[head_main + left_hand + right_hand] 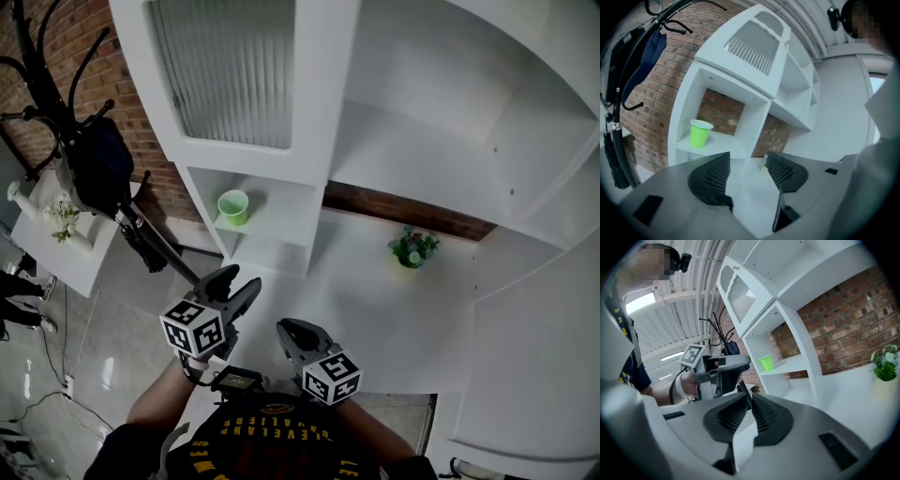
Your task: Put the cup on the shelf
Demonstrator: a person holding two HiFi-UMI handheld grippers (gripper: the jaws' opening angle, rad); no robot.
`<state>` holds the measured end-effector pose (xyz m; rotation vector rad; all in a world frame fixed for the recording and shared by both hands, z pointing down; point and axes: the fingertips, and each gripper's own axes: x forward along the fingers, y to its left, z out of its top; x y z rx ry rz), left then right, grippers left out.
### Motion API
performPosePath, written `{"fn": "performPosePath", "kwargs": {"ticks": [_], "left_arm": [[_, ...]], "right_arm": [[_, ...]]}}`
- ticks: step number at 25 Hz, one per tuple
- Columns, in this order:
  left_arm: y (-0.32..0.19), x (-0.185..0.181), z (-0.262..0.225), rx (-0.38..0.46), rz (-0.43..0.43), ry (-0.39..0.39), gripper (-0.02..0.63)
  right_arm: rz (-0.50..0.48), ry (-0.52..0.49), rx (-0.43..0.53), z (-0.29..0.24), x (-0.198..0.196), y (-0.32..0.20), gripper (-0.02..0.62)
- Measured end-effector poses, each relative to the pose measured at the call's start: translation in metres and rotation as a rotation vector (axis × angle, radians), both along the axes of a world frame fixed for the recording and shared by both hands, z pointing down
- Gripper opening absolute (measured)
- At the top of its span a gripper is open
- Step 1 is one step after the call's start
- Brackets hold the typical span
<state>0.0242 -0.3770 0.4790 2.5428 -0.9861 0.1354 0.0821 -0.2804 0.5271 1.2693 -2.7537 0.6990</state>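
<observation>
1. Right gripper [287, 330]: held low, close to the person's torso; jaws together, nothing between them.
2. Left gripper [240, 281]: just ahead, aimed towards the shelf [309, 141]; jaws apart, empty.
3. Green cup [233, 206]: upright in the shelf's small open cubby, well apart from both grippers.

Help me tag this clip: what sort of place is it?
Likely a home-style room or showroom: a white shelf unit against a brick wall, a coat rack and a potted plant.
</observation>
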Motion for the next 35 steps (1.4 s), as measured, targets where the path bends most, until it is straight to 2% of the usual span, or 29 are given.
{"fn": "performPosePath", "kwargs": {"ticks": [2,6,13,20,25,35], "left_arm": [[0.032,0.002,-0.009,0.026,0.022,0.037,0.211],[0.073,-0.013,-0.015,0.052,0.009,0.060,0.006],[0.117,-0.017,0.012,-0.049,-0.009,0.087,0.003],[0.119,-0.014,0.008,-0.029,-0.005,0.051,0.003],[0.124,-0.009,0.013,-0.043,0.013,0.028,0.003],[0.123,-0.010,0.014,-0.053,0.023,0.043,0.003]], "right_arm": [[-0.003,-0.012,0.021,-0.009,0.002,0.000,0.021],[-0.001,-0.025,0.081,-0.032,0.012,0.000,0.006],[0.023,-0.059,0.106,-0.051,0.018,0.007,0.006],[-0.088,-0.048,0.143,-0.055,-0.014,0.029,0.006],[-0.101,-0.044,0.151,-0.056,-0.018,0.031,0.006],[-0.111,-0.027,0.167,-0.059,-0.022,0.037,0.006]]}}
